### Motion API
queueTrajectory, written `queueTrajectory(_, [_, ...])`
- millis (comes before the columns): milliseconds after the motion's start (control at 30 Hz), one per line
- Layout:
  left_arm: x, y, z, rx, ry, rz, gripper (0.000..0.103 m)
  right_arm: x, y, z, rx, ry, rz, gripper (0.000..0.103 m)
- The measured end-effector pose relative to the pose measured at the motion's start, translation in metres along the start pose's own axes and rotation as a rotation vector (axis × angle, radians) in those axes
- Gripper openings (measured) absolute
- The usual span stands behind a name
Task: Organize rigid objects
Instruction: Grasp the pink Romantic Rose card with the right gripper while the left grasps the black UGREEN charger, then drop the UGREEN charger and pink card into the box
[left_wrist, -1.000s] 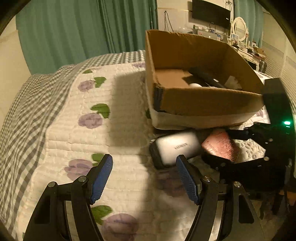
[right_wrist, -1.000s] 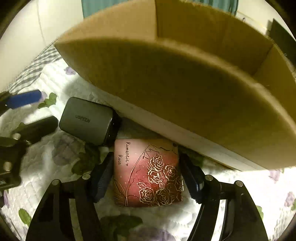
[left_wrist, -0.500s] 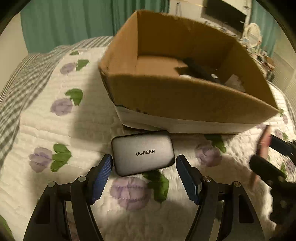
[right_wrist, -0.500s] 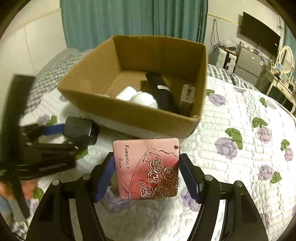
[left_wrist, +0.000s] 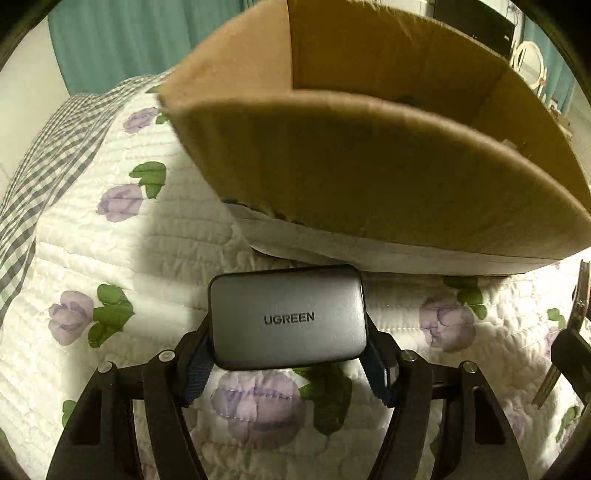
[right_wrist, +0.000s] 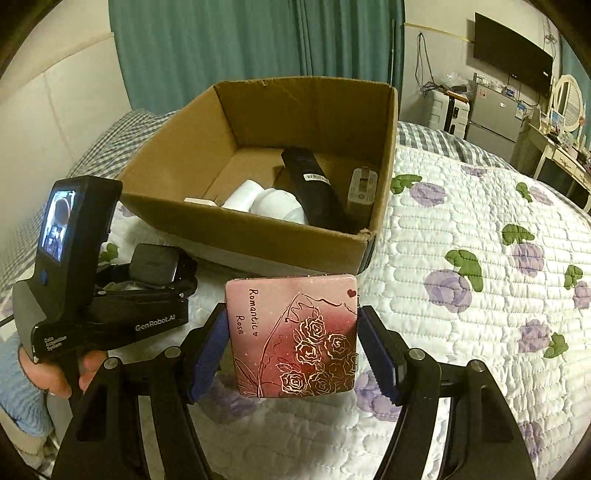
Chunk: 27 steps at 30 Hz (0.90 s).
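Left claw (left_wrist: 288, 363), jaws just closing, grips the grey rectangular UGREEN charger (left_wrist: 288, 317) at lower centre, on the quilted floral bedspread (left_wrist: 110, 240). Right claw (right_wrist: 291, 354) clamps the pink square rose-printed tin (right_wrist: 295, 336) at lower centre, before the open brown cardboard box (right_wrist: 258, 236).

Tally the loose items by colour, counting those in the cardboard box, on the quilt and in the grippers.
White: 2, white cylindrical bottle, white rounded plastic item
Black: 1, long black rectangular bar
Grey: 2, small grey rectangular device, grey UGREEN charger block
Pink: 1, pink square rose-printed case
Total: 6
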<state>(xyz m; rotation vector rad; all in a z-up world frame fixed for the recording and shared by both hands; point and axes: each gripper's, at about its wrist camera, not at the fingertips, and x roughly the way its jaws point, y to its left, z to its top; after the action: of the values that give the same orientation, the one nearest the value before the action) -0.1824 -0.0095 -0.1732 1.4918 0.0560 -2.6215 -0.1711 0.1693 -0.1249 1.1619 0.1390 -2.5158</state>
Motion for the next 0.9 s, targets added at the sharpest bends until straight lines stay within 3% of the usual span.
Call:
queueTrajectory(467, [-0.084,0.01,-0.039,0.044,-0.13,-0.085,0.067,-0.056,0.0,0.009,0.016,-0.081,-0.028,0.069])
queueTrajectory(733, [-0.165,-0.01,0.014,0.138,-0.344,-0.117,0.068,-0.097,-0.01,0.054,0.0,-0.217,-0.049,0.069])
queueTrajectory(900, [-0.15,-0.024,0.073,0.167,-0.369,-0.133,0.068,-0.092,-0.022,0.08,-0.004,-0.263,-0.056,0.069])
